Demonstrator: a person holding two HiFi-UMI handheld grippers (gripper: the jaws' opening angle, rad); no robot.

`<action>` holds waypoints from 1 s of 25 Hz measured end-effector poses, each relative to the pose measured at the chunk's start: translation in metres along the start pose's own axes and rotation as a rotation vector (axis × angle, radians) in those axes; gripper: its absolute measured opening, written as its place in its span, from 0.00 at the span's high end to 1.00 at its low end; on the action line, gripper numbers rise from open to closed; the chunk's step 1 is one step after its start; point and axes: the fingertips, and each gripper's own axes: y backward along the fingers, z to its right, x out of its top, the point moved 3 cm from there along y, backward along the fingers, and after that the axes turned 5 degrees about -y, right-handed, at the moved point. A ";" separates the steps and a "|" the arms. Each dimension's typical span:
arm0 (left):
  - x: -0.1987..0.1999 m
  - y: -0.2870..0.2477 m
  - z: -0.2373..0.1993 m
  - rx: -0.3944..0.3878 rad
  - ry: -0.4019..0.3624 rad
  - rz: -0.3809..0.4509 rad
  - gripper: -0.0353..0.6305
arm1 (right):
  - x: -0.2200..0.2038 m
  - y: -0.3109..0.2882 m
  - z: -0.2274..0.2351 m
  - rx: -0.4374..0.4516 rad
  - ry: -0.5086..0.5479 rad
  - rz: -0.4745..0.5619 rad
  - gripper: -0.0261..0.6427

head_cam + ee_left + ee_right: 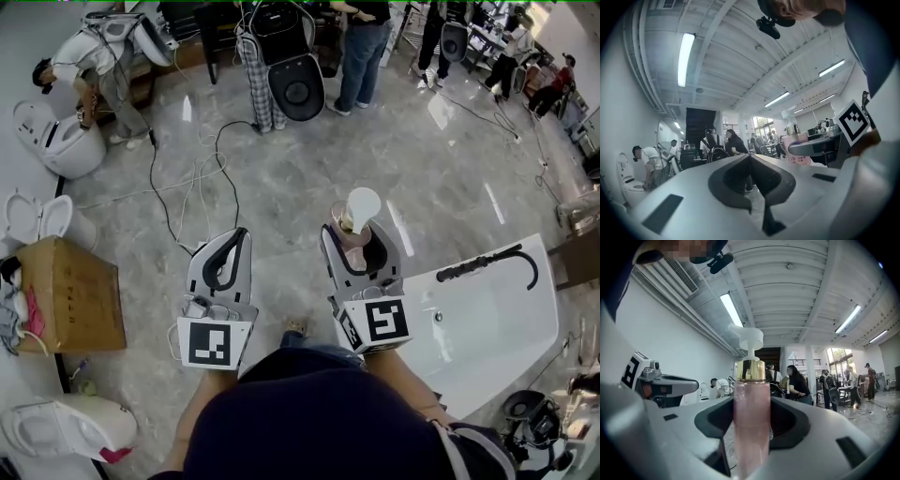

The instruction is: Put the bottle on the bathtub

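Two tools are in view, one in each hand. The left tool (236,242) has its jaws pressed together with nothing between them. The right tool (362,242) pinches the one bottle (751,418) by its pink body. The bottle stands upright, with one gold collar (750,370) and one white pump (363,204) on top. It hangs over the grey floor (281,178), just left of the single white bathtub (497,319) and not touching it. One black hose (487,262) lies across the bathtub's far rim. One cardboard box (70,292) and three toilets (58,145) sit along the left side, and loose cables (187,187) trail over the floor.
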 end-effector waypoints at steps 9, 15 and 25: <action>-0.002 -0.080 0.000 -0.093 0.012 0.005 0.91 | 0.006 -0.027 0.061 -0.105 -0.006 -0.006 0.61; -0.018 -0.145 0.017 -0.274 0.009 0.022 0.91 | -0.007 -0.017 0.106 -0.299 0.000 -0.030 0.61; -0.025 -0.287 0.046 -0.662 0.022 0.133 0.91 | -0.012 -0.039 0.192 -0.687 0.000 0.006 0.61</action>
